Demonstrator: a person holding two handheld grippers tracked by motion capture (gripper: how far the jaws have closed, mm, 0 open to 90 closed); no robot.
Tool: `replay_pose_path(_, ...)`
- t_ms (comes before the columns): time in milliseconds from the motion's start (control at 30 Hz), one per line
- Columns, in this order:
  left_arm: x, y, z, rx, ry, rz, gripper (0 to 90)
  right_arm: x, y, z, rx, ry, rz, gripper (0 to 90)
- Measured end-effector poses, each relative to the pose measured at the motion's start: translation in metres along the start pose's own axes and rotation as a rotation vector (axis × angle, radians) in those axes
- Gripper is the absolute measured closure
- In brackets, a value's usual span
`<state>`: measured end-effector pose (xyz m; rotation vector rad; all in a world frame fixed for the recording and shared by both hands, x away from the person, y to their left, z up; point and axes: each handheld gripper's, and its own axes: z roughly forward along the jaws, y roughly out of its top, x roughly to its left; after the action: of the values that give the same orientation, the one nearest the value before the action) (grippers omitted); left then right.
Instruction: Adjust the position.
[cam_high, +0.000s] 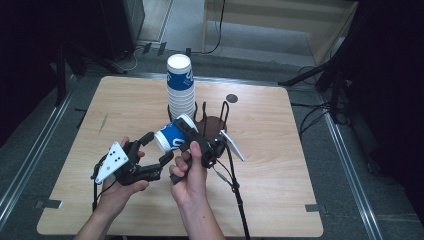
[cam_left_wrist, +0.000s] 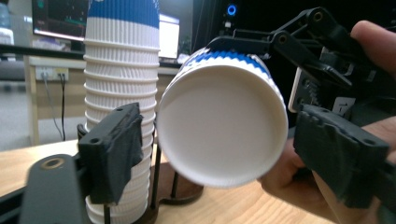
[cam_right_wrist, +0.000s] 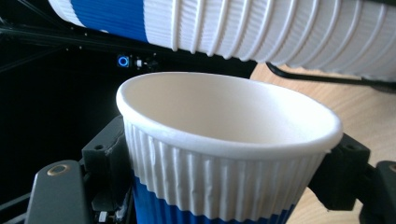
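Note:
A blue-and-white ribbed paper cup (cam_high: 172, 136) lies sideways above the table, with my right gripper (cam_high: 192, 140) shut on its body. In the right gripper view the cup (cam_right_wrist: 219, 154) sits between both jaws, its mouth facing up. My left gripper (cam_high: 157, 148) is open, with its jaws on either side of the cup's white base (cam_left_wrist: 222, 130) and a thin gap at each pad. A tall stack of matching cups (cam_high: 180, 87) stands upright in a black wire holder (cam_high: 212, 125) just behind; the stack (cam_left_wrist: 121, 70) rises left of the held cup.
The wooden table (cam_high: 280, 165) has bare surface to the left, right and front of the holder. A small dark disc (cam_high: 231, 98) lies near the far edge. Cables (cam_high: 235, 190) trail from the grippers toward the front edge. Dark stands flank the table.

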<state>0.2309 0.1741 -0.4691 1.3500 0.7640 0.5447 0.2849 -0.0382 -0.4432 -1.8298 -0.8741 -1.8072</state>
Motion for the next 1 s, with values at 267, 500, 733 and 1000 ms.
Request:
replay_pose_path(267,0.006,0.006,-0.005,0.061,0.016,-0.049,0.0,-0.001,0.004,-0.003,-0.070,-0.025,-0.127,20.8)
replay_pose_path(500,0.012,0.004,-0.007,0.144,0.031,-0.060,0.0,-0.005,0.008,-0.006,-0.119,-0.047,-0.255,21.0)
replay_pose_path(733,0.018,0.000,-0.011,0.194,0.049,-0.049,0.0,-0.006,0.011,-0.009,-0.164,-0.077,-0.375,21.0)
replay_pose_path(1000,0.033,-0.006,-0.020,0.255,0.090,-0.041,0.0,-0.010,0.010,-0.011,-0.198,-0.151,-0.517,20.9)
